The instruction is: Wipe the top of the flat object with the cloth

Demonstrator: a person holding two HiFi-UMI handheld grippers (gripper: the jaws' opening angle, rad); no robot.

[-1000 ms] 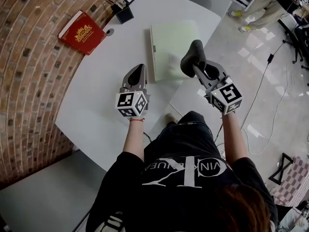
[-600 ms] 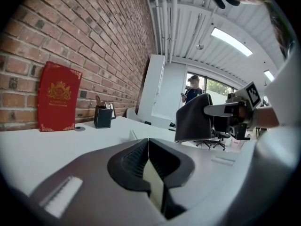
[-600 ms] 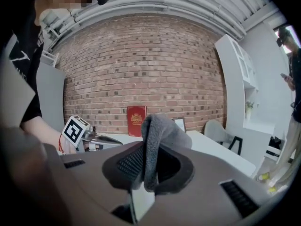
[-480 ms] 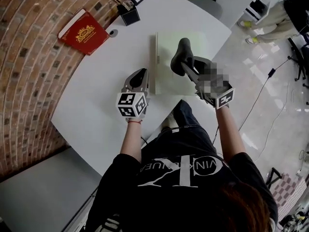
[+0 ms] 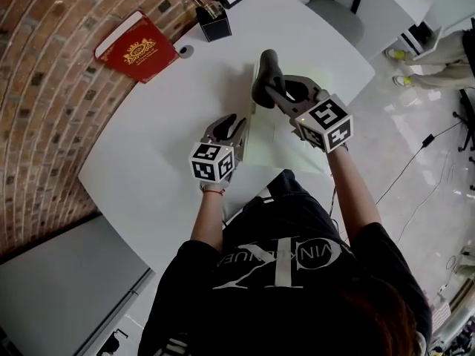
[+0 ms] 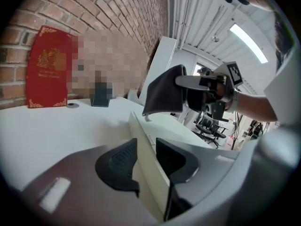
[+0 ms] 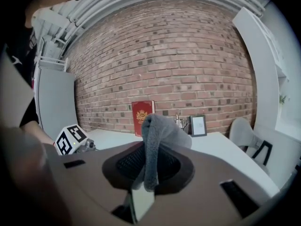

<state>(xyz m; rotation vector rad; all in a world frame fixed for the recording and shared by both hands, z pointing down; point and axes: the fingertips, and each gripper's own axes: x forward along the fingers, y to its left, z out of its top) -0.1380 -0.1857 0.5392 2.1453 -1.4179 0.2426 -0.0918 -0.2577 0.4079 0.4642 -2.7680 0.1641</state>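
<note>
The left gripper (image 6: 146,147) has its jaws spread, having just been opening, and they straddle the near edge of the pale green flat object (image 6: 149,173). Whether the pads touch it I cannot tell. The right gripper (image 7: 149,166) has its jaws clamped on a grey cloth (image 7: 157,135), which sticks up past their tips and folds over. That cloth is held over the flat object's far end, ahead of the left jaws and slightly to their right. The object lies on a white table (image 5: 148,139). Beyond both pairs of jaws, by the brick wall (image 5: 44,124), stand a red book (image 5: 137,48) and a black pen holder (image 5: 215,24).
</note>
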